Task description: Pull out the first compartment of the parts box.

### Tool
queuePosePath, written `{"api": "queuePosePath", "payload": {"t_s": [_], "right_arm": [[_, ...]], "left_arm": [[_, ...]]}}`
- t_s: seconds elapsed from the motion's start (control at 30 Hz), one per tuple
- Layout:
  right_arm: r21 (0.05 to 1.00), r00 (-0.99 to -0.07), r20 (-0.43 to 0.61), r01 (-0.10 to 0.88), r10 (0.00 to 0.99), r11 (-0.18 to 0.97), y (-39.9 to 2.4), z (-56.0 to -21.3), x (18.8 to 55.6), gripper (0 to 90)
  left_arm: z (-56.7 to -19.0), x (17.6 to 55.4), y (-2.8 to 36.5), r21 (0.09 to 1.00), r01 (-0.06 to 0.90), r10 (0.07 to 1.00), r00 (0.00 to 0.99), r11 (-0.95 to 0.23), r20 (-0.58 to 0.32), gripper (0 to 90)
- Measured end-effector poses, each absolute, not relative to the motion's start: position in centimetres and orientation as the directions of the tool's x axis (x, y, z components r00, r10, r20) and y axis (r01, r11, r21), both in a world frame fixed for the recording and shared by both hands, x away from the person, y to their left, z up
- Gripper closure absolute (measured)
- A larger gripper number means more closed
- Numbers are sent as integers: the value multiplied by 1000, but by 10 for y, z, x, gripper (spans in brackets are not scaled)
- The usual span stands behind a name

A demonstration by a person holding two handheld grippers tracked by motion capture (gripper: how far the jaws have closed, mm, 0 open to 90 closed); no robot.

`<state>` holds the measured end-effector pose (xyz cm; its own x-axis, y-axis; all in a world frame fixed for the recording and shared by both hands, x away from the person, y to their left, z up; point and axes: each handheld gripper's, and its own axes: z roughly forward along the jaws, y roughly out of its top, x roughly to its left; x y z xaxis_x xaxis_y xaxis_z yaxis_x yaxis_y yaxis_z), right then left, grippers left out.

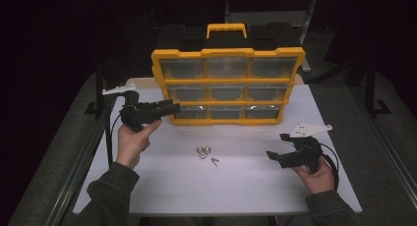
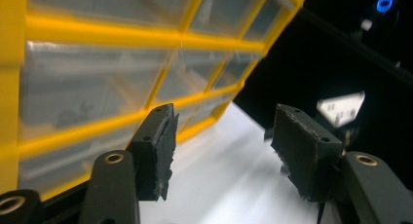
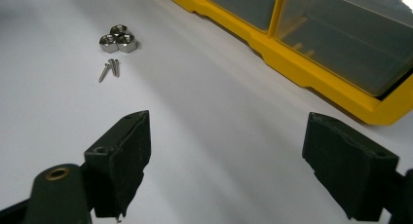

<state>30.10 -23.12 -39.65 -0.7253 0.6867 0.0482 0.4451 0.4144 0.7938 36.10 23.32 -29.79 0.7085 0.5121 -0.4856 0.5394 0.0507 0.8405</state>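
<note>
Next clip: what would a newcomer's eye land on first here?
The yellow-framed plastic organizer case with clear drawers stands upright at the far side of the white table. In front of it, mid-table, lie three shiny metal hex nuts in a cluster, with a few small screws beside them. The left hand-held gripper reaches toward the case's lower left corner, jaws apart with nothing between them.

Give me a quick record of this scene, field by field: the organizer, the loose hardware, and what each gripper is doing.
organizer: yellow and black parts case, standing upright at the back of the white table, clear drawers facing the person
nuts: three hex nuts, clustered and touching, in front of the case
screws: small screws lying just beside the nuts
left gripper: raised near the case's lower left drawer, fingers apart, nothing between them
right gripper: low at the table's right, fingers open, empty
</note>
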Motion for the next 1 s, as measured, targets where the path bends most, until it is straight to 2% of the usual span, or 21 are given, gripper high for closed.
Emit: {"api": "queuePosePath", "payload": {"t_s": [0.07,0.1,0.23,0.33,0.63,0.67,0.87,0.9,1.0], "right_arm": [[794,-725,49,445,687,414,-231,-397,301,169],[796,-723,53,448,689,408,-232,-397,302,169],[789,-725,58,454,686,414,-231,-397,301,175],[794,-727,46,443,685,416,-232,-396,300,178],[797,-718,63,454,693,399,-233,-397,303,178],[797,-718,61,454,693,399,-233,-396,303,180],[796,-718,63,455,693,399,-233,-396,303,186],[800,-720,59,448,692,398,-234,-396,303,184],[801,-713,55,449,699,395,-234,-396,302,180]], "left_arm": [[-295,363,232,837,543,519,699,64,-492,457],[-290,365,229,837,539,558,667,96,-493,474],[-286,370,227,819,555,564,632,148,-531,489],[-281,379,227,792,577,550,603,200,-578,505],[-263,397,224,772,576,525,585,269,-618,564],[-261,400,221,759,582,508,578,291,-638,606],[-258,409,217,743,587,500,561,322,-660,628],[-256,411,215,760,574,534,557,306,-636,639],[-255,413,214,763,565,555,542,316,-631,666]]}}
